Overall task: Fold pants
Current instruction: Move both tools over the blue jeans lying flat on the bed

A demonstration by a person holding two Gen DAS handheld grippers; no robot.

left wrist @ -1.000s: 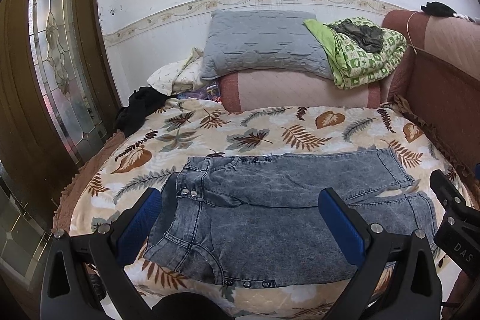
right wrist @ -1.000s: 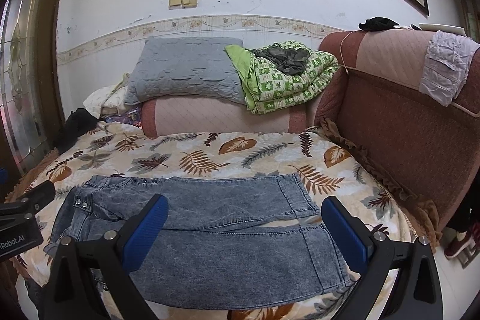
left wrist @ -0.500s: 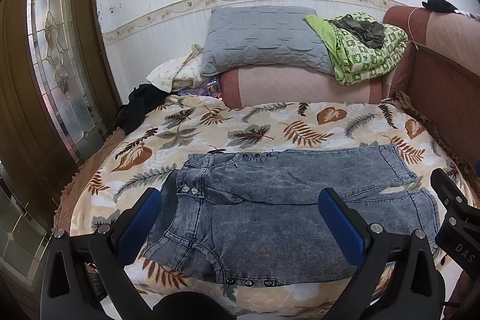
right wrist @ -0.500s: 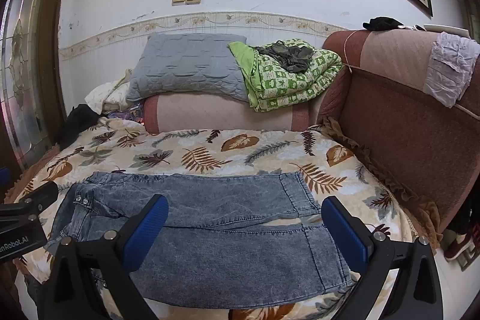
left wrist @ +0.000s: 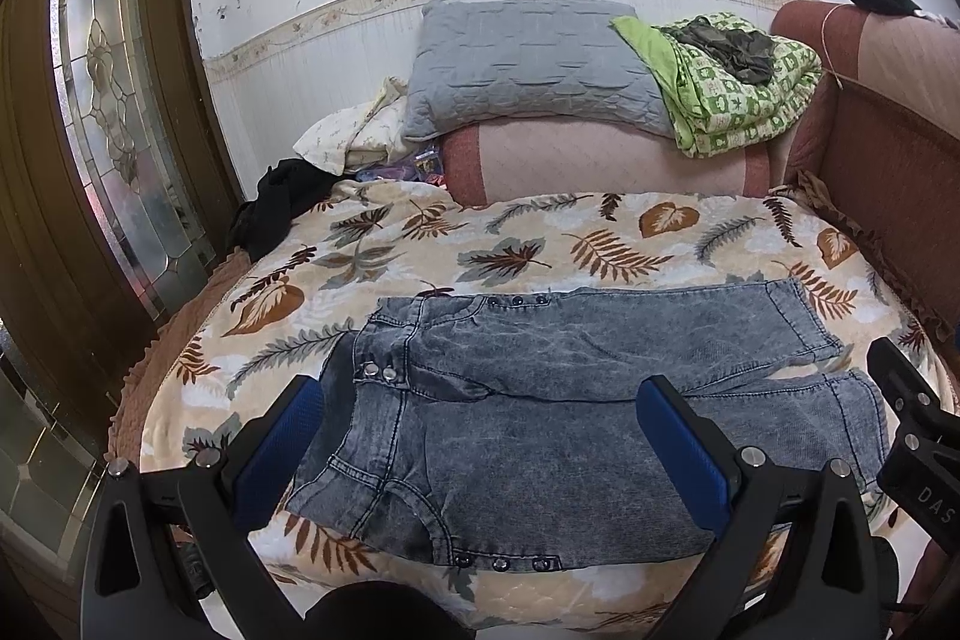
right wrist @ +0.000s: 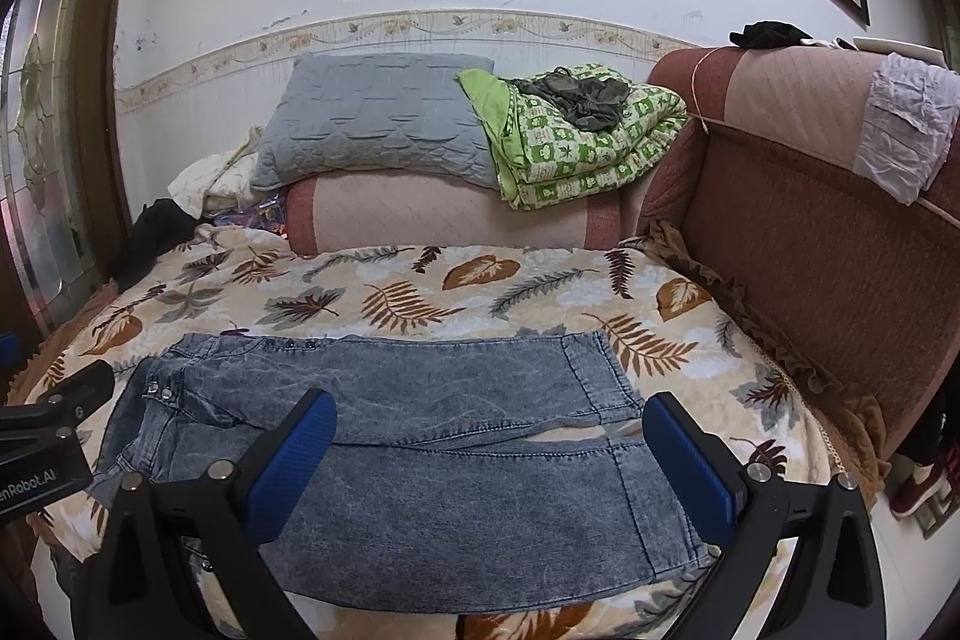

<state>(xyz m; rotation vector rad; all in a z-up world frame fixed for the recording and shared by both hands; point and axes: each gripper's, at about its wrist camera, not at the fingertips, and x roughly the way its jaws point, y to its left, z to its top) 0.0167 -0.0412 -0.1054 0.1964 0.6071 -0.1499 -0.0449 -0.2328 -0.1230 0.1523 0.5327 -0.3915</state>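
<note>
Grey-blue denim pants [left wrist: 540,400] lie flat on a leaf-print bedspread [left wrist: 540,244], waist to the left and both short legs to the right, near the bed's front edge. The same pants [right wrist: 456,466] fill the lower middle of the right wrist view. My left gripper [left wrist: 480,454] hangs open above the waist end, blue pads wide apart with nothing between them. Over the leg end my right gripper [right wrist: 489,466] is open too and holds nothing. Each gripper's black body shows at the edge of the other's view.
A grey pillow [left wrist: 528,70] and a green patterned blanket [left wrist: 732,88] rest on a pink bolster [left wrist: 600,160] at the back. A red padded sofa back [right wrist: 810,220] rises along the right. A dark garment [left wrist: 276,208] lies at the left edge, beside a glass-panelled door [left wrist: 108,100].
Both views have tilted slightly downward, so the pants sit a little higher in frame. The pants have not moved and both grippers stay open.
</note>
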